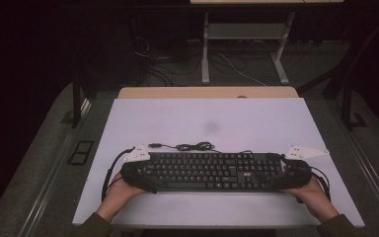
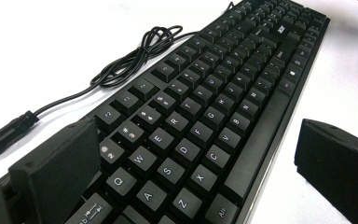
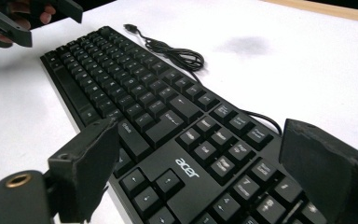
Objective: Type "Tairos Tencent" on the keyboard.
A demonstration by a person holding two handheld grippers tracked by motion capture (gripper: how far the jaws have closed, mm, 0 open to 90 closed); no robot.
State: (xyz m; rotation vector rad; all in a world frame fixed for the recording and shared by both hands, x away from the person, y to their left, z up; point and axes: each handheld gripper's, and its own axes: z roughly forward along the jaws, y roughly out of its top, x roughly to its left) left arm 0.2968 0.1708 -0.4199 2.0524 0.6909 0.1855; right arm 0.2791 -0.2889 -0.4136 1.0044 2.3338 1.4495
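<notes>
Item: black Acer keyboard (image 1: pixel 209 171), full-size with number pad, lying flat across the lower middle of the high view, long edge parallel to the table's near edge.
Finish: matte black keycaps with white legends; a glossy strip runs along the front edge; silver "acer" logo (image 3: pixel 187 168) above the arrow keys in the right gripper view.
Cable: thin black keyboard cable (image 1: pixel 193 146), loosely bundled just behind the keyboard, centre of the high view; its USB plug (image 2: pixel 7 132) lies at the left edge of the left gripper view.
Support: white table top (image 1: pixel 256 118), with a faint grey smudge (image 1: pixel 210 128) behind the cable.
My left gripper (image 1: pixel 140 175): at the keyboard's left end, lower left of the high view; jaws spread wide, one over the back edge by the top-row keys, the other off the front edge, nothing clamped.
My right gripper (image 1: pixel 291 174): at the keyboard's right end, lower right; jaws likewise wide apart, straddling the number-pad end, not closed on it.
</notes>
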